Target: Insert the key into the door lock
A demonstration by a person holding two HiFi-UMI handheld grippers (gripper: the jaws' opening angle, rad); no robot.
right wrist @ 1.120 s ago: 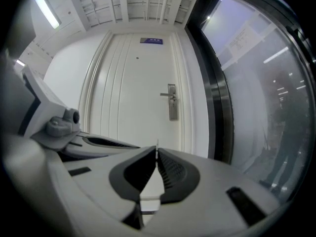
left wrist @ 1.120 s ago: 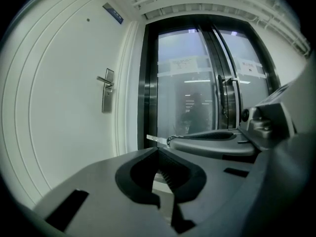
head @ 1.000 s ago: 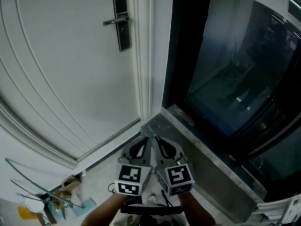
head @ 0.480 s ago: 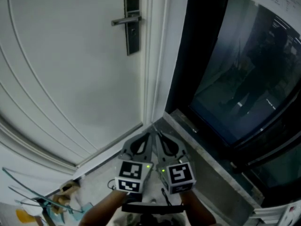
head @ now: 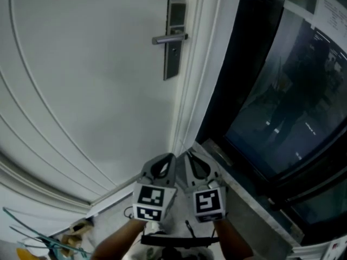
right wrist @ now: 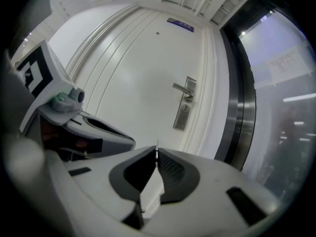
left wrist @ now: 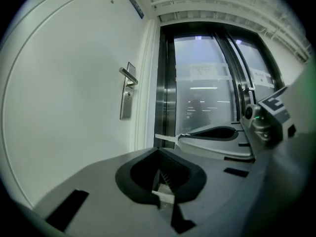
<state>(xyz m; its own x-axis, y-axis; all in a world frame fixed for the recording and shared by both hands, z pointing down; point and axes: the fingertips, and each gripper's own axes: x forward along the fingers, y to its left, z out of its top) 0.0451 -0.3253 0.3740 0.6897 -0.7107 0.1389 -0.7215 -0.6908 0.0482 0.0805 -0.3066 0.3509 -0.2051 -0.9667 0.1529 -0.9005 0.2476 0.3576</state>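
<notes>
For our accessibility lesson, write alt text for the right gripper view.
The right gripper, jaws shut on a thin silver metal key, points toward a white panelled door with a silver lever handle on a grey rectangular lock plate.

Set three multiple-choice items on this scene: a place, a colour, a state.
1. The lock sits on the door: A. near its right edge; B. at its middle; C. at its bottom.
2. The door is: A. white; B. red; C. black.
3. The right gripper is: A. open; B. shut on the key; C. shut on a pen.
Answers: 1 A, it lies beside the frame; 2 A, its panel looks white; 3 B, the key's tip sticks out of its closed jaws.
</notes>
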